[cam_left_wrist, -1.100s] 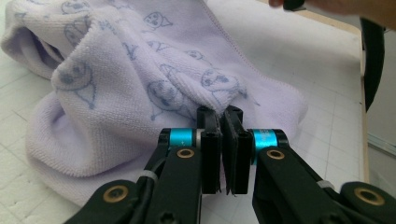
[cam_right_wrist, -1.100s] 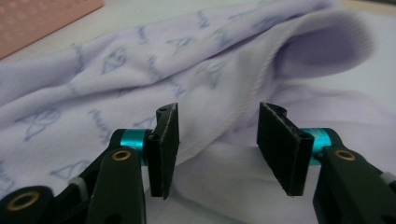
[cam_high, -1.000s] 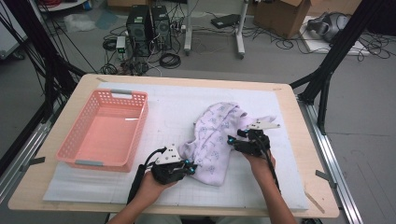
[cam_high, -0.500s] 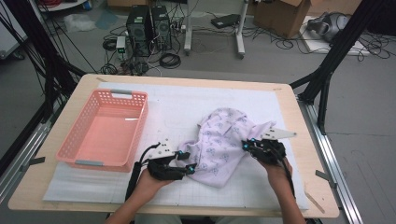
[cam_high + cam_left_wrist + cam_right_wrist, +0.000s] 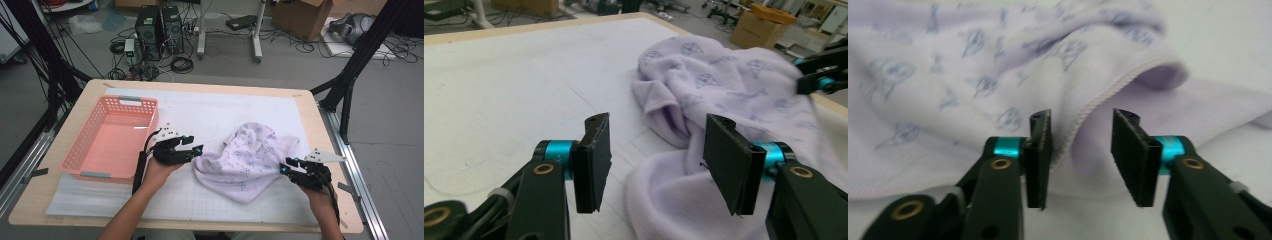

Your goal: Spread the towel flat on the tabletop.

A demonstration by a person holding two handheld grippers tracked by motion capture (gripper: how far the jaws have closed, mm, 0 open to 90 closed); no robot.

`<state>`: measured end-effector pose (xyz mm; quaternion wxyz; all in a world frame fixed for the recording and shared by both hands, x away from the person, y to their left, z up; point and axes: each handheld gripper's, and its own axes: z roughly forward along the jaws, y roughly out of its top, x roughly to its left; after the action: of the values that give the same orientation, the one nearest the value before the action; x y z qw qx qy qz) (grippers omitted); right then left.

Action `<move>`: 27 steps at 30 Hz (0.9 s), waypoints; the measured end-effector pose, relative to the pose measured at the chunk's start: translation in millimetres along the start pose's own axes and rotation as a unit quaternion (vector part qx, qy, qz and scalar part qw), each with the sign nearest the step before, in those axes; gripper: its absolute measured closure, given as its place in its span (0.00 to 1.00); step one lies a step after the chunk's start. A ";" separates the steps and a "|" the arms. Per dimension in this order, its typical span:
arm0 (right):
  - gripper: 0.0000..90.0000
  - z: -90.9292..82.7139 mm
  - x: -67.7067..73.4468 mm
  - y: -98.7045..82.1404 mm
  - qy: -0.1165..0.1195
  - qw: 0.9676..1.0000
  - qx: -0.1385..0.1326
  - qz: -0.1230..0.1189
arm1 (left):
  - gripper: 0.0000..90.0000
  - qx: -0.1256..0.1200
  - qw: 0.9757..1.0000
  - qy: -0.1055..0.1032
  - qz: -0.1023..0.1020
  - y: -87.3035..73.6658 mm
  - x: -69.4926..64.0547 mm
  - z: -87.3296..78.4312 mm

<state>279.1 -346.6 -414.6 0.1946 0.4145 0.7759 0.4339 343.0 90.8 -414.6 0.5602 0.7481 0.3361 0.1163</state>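
High view: the lilac towel [image 5: 247,162] lies crumpled on the white mat [image 5: 215,110], right of the pink basket [image 5: 107,140]. The left gripper [image 5: 196,150] and right gripper [image 5: 284,166] flank it, farther apart than a second ago, and the cloth is spread wider.

Left gripper view: the jaws stand partly open and empty, the towel's fold [image 5: 674,130] just ahead.

Right gripper view: the jaws have just been opening; a hemmed edge [image 5: 1083,120] lies between them, unpinched. Both holds appear released, so regrasping likely comes next.
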 end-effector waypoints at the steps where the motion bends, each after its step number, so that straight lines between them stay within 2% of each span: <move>1: 0.62 -1.0 -1.1 2.9 -0.008 1.000 -0.007 0.006 | 0.51 0.011 1.000 0.002 0.002 3.8 4.3 9.3; 3: 0.62 -2.2 -3.4 9.1 -0.023 1.000 -0.017 0.014 | 0.54 0.011 1.000 0.003 0.002 5.0 5.8 14.8; 6: 0.63 -3.5 -5.2 15.1 -0.035 0.999 -0.029 0.018 | 0.56 0.032 0.999 -0.003 -0.006 9.2 10.6 32.2; 7: 0.62 -3.8 -6.6 16.4 -0.038 0.999 -0.033 0.015 | 0.57 0.045 0.999 -0.008 -0.006 12.3 12.8 47.4; 8: 0.62 -3.8 -6.6 16.4 -0.038 0.999 -0.033 0.015 | 0.57 0.045 0.999 -0.008 -0.006 12.3 12.8 47.4; 10: 0.62 -3.6 -6.9 16.8 -0.039 0.999 -0.033 0.016 | 0.57 0.059 0.998 -0.017 -0.010 14.6 13.7 60.9; 11: 0.62 -2.6 -7.2 16.0 -0.039 0.999 -0.031 0.014 | 0.62 0.062 0.998 -0.018 -0.009 14.5 14.0 66.9; 13: 0.62 -1.4 -7.5 15.2 -0.038 0.999 -0.029 0.017 | 0.63 0.090 0.996 -0.021 -0.007 15.6 16.2 79.6; 15: 0.62 -0.4 -8.5 14.9 -0.038 0.999 -0.028 0.016 | 0.61 0.105 0.994 -0.017 -0.009 17.9 17.3 91.3; 16: 0.62 -0.1 -8.7 15.0 -0.037 0.999 -0.028 0.017 | 0.60 0.122 0.992 -0.023 -0.011 22.3 16.5 102.0; 17: 0.62 0.0 -8.9 15.1 -0.037 0.999 -0.029 0.018 | 0.58 0.122 0.992 -0.023 -0.011 22.3 16.5 102.0; 19: 0.62 -0.2 -8.9 15.4 -0.036 0.999 -0.029 0.019 | 0.55 0.125 0.991 -0.036 -0.013 25.6 12.0 111.9; 21: 0.62 -0.3 -9.7 15.1 -0.035 0.999 -0.031 0.017 | 0.47 0.141 0.989 -0.047 -0.011 26.1 4.8 126.2; 22: 0.62 -0.3 -9.7 15.1 -0.035 0.999 -0.031 0.017 | 0.46 0.141 0.989 -0.047 -0.011 26.1 4.8 126.2; 23: 0.62 -0.5 -10.9 14.2 -0.036 0.999 -0.030 0.016 | 0.46 0.153 0.987 -0.047 -0.007 25.4 1.9 134.2; 24: 0.62 -0.7 -11.4 13.8 -0.035 0.999 -0.029 0.017 | 0.46 0.153 0.987 -0.047 -0.007 25.4 1.9 134.2; 25: 0.62 -0.5 -11.7 13.6 -0.036 0.999 -0.030 0.019 | 0.46 0.164 0.985 -0.050 -0.007 25.0 -2.1 141.7; 26: 0.62 -0.7 -12.1 13.3 -0.036 0.999 -0.029 0.020 | 0.47 0.164 0.985 -0.050 -0.007 25.0 -2.1 141.7; 27: 0.62 -0.4 -12.6 13.1 -0.036 0.999 -0.030 0.019 | 0.49 0.170 0.984 -0.053 0.000 24.7 -4.8 145.2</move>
<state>292.4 -353.4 -404.2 0.2268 0.4386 0.7467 0.4457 428.5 -26.2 -441.1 0.4419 0.8374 0.3212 0.0176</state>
